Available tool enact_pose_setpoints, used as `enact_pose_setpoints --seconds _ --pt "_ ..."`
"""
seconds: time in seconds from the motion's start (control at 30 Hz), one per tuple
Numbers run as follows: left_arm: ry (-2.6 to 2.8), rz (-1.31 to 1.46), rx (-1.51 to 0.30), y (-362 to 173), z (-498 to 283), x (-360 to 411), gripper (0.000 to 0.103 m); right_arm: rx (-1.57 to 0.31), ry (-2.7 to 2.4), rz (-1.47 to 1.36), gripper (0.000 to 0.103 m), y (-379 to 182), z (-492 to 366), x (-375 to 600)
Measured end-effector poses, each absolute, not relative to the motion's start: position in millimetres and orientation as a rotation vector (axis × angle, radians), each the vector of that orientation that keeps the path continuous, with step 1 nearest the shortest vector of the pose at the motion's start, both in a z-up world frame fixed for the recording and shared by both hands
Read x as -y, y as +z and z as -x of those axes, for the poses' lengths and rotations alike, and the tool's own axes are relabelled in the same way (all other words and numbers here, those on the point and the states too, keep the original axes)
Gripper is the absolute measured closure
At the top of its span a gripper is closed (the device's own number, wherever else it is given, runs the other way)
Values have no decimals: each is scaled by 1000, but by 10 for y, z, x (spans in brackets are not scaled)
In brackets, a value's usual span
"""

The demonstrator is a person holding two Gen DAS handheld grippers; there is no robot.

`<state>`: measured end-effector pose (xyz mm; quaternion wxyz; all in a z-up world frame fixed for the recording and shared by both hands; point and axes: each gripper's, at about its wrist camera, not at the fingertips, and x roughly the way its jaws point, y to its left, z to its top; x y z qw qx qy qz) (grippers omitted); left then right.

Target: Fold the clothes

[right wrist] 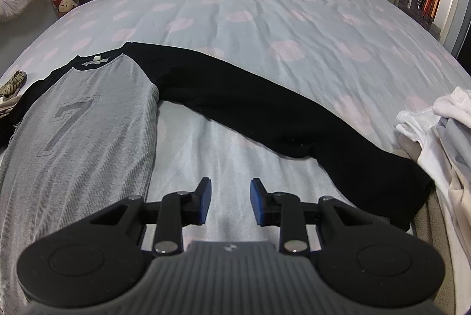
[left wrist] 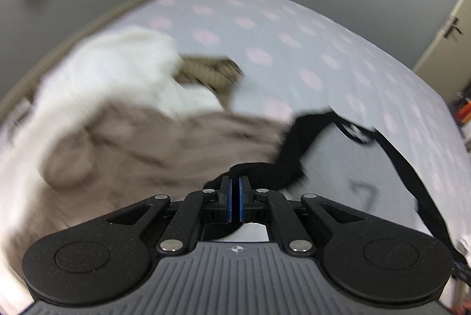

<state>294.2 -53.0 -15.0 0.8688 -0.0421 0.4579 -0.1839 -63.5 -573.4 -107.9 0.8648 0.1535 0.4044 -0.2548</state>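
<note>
Spotted blue bedding [right wrist: 294, 21] is covering the bed that is carrying everything, and the shirt [right wrist: 88, 115] is lying flat on it, number side up, likely so its sleeves can be folded across the grey body. Right of the shirt's body, its black right sleeve [right wrist: 265, 109] is stretching out toward a white pile [right wrist: 441, 121]. Below that sleeve, the right hand-held gripper [right wrist: 230, 197] is hovering with fingers spread and nothing between them, probably waiting. Left of the shirt, the left hand-held gripper [left wrist: 235, 191] is pinching the other black sleeve [left wrist: 294, 144], pressed together on it, near heaped beige and white clothes [left wrist: 132, 123].
</note>
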Motion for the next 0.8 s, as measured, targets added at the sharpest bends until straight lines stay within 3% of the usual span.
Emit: enact_pose_setpoints --seconds 0.33,0.5,0.63,0.8 --pt "-208 6 -978 -468 -3751 170 101 -883 -529 -307 71 -1160 541 5701" --pt "-263 98 -984 -691 -3854 51 99 -915 -535 -305 71 -1219 468 5732" --pt "-271 231 -940 -619 -3777 -185 77 -921 -531 -297 71 -1221 462 5724" --pt "-302 192 -909 -502 -3478 -276 75 -910 -527 -301 71 -1201 487 5717"
